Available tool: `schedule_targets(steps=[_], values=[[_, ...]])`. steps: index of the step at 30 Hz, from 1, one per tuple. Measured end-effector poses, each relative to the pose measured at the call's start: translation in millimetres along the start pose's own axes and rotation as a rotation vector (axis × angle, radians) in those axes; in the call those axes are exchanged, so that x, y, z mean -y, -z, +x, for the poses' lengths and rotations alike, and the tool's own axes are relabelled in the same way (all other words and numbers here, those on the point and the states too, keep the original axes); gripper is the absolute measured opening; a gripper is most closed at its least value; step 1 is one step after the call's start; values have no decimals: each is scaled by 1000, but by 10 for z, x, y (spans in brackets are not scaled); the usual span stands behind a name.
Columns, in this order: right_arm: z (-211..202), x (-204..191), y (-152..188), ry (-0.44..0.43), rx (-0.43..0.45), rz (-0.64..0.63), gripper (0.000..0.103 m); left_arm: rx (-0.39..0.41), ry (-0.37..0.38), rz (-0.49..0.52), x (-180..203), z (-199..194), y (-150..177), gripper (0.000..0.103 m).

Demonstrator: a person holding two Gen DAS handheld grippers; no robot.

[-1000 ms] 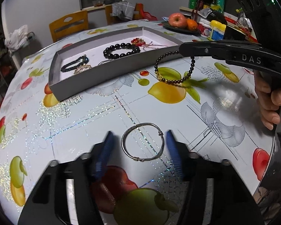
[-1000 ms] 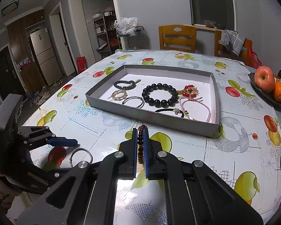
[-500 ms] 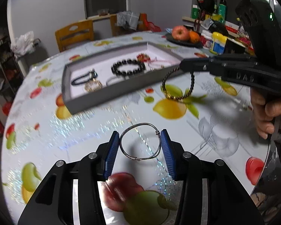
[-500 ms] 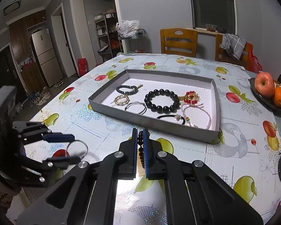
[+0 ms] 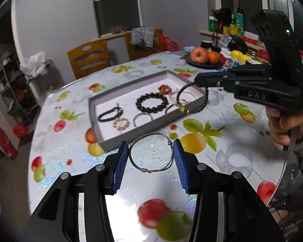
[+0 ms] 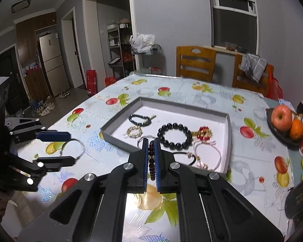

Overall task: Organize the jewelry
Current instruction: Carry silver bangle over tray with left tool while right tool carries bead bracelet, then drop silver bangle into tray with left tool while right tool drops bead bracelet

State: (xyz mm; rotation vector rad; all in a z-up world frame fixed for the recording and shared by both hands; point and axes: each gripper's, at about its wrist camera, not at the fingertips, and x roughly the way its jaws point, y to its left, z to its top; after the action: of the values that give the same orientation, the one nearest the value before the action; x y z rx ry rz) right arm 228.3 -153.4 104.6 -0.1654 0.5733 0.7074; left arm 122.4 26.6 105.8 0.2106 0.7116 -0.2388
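Left gripper (image 5: 151,154) had closed in since a second ago; pads now pressed both sides of the silver wire bangle (image 5: 150,154), lifted clear of the table (image 5: 232,141). Right gripper (image 6: 150,151) stayed clamped on the dark beaded bracelet (image 5: 192,100), which had moved from beside the grey tray (image 5: 119,139) to hang over its near corner.

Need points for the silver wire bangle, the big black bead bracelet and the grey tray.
silver wire bangle (image 5: 151,154), left wrist view, centre of its loop; wire itself at (image 5: 143,170), the twisted joint.
big black bead bracelet (image 6: 164,130), right wrist view, upper-left beads.
grey tray (image 6: 119,138), right wrist view, near wall.
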Motion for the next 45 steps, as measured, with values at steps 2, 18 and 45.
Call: schedule_targets(steps=[2,18,45], values=[[-28,3,-42,0,10,-8,6,6,-18,-1,-40,-60,-8,47],[196,199,-293,5,10,11,6,24,21,-25,-287,542,-571,47],[1253,741,4,17,-147,160,6,-116,27,-124,-412,1932,-549,48]])
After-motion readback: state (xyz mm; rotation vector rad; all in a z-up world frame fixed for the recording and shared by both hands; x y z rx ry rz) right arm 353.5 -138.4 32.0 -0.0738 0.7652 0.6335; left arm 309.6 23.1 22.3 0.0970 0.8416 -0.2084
